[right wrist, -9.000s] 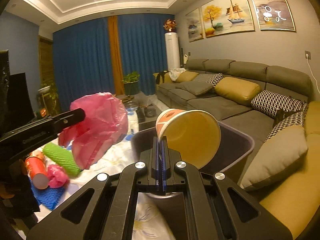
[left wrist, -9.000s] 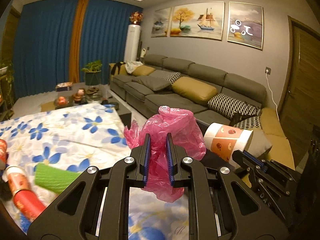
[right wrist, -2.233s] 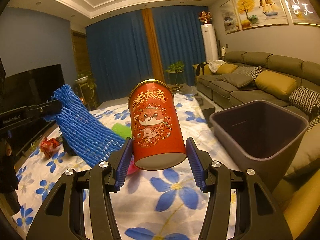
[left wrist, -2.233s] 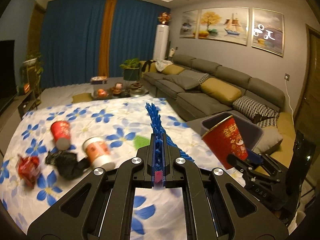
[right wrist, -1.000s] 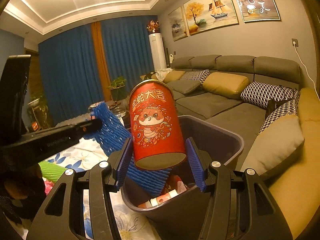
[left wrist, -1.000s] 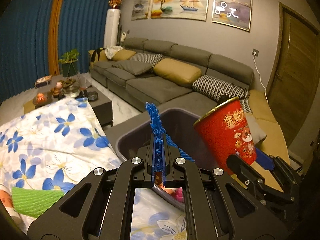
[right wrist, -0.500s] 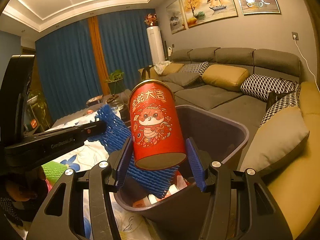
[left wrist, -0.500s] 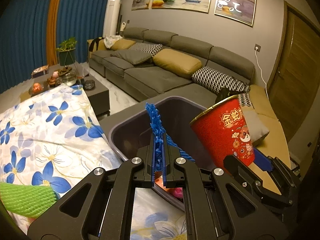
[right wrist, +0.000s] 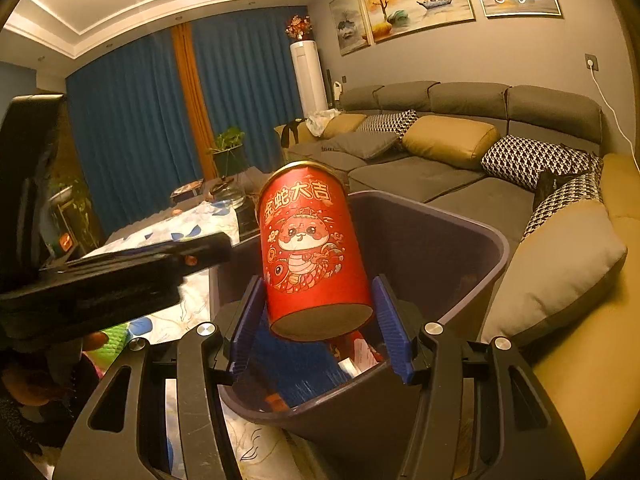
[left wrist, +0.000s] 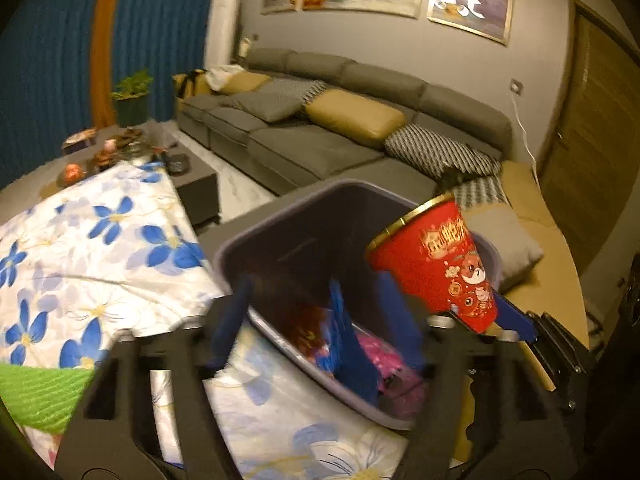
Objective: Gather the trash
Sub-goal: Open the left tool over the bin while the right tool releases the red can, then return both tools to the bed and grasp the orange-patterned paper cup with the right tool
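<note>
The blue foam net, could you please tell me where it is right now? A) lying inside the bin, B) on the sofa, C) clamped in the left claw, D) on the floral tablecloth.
A: the blue foam net lies among the trash inside the dark bin, and the left claw is open and empty above it.

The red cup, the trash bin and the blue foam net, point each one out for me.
red cup [right wrist: 312,248]: right wrist view, on its printed side.
trash bin [right wrist: 460,248]: right wrist view, on its inner far wall.
blue foam net [left wrist: 352,356]: left wrist view, on the mesh inside the bin.
</note>
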`<action>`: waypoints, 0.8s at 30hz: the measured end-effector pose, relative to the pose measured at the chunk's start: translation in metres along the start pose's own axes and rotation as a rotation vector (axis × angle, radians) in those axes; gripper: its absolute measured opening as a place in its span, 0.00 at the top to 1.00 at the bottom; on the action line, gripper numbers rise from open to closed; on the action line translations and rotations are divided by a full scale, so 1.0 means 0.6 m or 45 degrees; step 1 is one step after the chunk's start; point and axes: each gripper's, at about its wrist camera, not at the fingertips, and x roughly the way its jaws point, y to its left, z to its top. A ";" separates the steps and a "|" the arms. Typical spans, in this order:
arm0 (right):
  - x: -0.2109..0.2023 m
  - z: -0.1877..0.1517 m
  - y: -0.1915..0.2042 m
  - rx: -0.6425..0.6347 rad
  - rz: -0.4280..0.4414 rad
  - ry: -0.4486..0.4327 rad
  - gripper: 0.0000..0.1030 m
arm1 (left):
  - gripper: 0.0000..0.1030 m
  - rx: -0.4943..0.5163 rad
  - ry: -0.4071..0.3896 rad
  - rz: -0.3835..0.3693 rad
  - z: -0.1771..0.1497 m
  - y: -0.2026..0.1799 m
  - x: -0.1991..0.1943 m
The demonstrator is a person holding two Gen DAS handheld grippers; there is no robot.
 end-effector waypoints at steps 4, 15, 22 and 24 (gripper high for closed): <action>-0.003 0.000 -0.004 0.023 -0.003 -0.018 0.28 | 0.22 -0.098 -0.053 0.075 -0.003 0.042 -0.030; -0.084 -0.004 0.021 -0.003 0.002 -0.151 0.21 | 0.11 -0.154 -0.269 0.407 -0.072 0.116 -0.198; -0.123 -0.031 0.086 -0.078 0.132 -0.146 0.18 | 0.11 -0.226 -0.275 0.621 -0.149 0.175 -0.285; -0.130 -0.041 0.116 -0.115 0.177 -0.136 0.17 | 0.11 -0.229 -0.276 0.683 -0.170 0.190 -0.310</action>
